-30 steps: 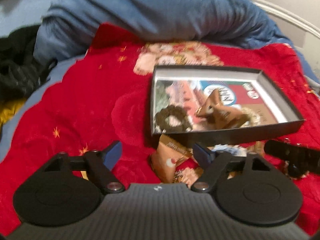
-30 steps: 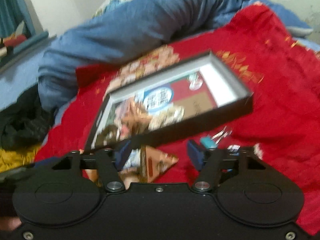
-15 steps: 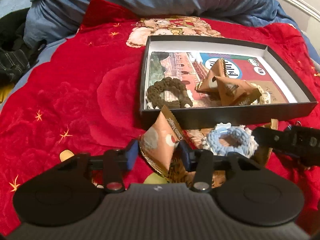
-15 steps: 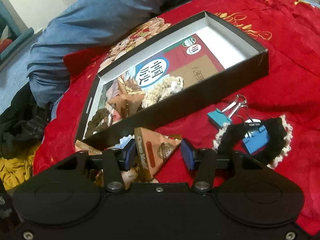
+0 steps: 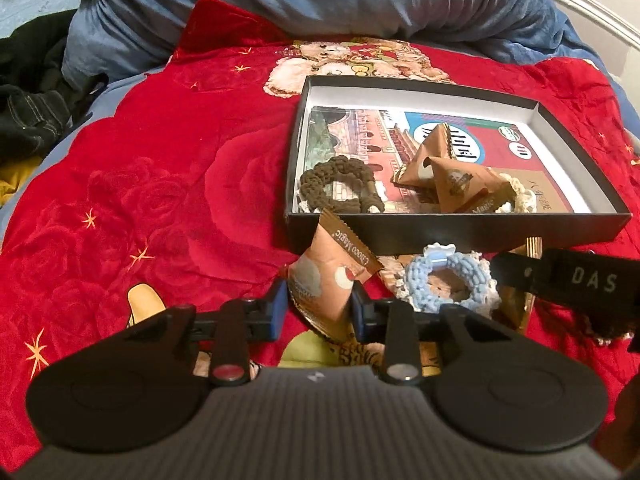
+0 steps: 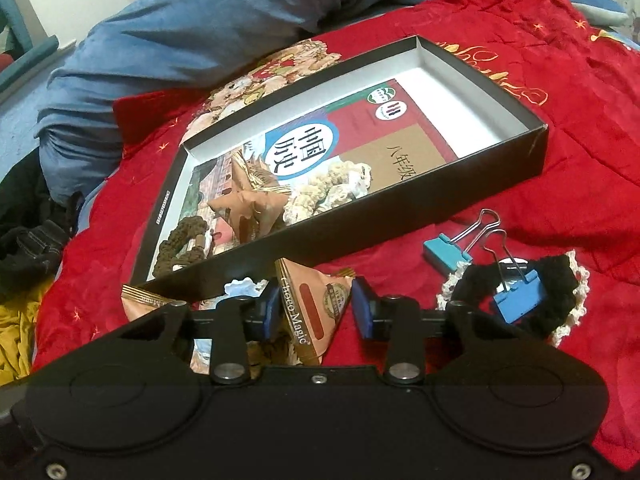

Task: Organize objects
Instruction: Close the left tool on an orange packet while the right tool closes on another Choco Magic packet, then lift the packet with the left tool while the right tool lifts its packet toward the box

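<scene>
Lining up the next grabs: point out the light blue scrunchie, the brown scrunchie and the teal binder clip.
light blue scrunchie (image 5: pixel 476 280), left wrist view, right side of its ring.
brown scrunchie (image 5: pixel 316 184), left wrist view, left curve.
teal binder clip (image 6: pixel 446 251), right wrist view, its body.
</scene>
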`<state>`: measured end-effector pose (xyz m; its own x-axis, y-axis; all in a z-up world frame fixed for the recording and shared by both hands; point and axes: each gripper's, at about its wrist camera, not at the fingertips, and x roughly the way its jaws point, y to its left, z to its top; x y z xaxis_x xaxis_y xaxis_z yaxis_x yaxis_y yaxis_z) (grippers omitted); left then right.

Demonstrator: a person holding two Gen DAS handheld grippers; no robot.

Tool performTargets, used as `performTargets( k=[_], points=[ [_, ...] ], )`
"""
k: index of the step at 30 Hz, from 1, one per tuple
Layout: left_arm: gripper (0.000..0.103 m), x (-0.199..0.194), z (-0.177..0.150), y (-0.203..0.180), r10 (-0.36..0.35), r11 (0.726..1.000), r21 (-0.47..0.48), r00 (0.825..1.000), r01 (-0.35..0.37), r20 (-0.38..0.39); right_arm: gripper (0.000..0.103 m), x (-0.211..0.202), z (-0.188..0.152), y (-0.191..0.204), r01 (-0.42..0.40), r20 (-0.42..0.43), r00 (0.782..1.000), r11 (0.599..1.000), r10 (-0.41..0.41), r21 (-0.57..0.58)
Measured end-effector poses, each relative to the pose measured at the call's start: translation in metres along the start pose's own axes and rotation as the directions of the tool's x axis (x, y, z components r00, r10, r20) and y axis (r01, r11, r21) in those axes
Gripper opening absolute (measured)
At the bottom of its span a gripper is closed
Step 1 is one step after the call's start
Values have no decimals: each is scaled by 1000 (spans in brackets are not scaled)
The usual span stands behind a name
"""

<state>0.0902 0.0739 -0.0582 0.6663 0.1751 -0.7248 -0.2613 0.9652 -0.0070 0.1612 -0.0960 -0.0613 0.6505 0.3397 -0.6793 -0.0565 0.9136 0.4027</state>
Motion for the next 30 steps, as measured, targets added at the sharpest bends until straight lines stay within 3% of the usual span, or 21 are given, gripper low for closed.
performTargets(
  k=[9,17,30],
  points=[
    [36,-3,-4,-11,-13,999,31,1000,13,7,35,-15,6,-3,-40,6,999,998,40,49],
    [36,-14,-3,-12,-91,996,-1,995,91,33,36,-24,11,-5,-52,25,998,997,51,63],
    [36,-16,-4,-15,-98,995,14,994,97,38,35,-30,13,-4,-47,41,998,997,44,59]
  ],
)
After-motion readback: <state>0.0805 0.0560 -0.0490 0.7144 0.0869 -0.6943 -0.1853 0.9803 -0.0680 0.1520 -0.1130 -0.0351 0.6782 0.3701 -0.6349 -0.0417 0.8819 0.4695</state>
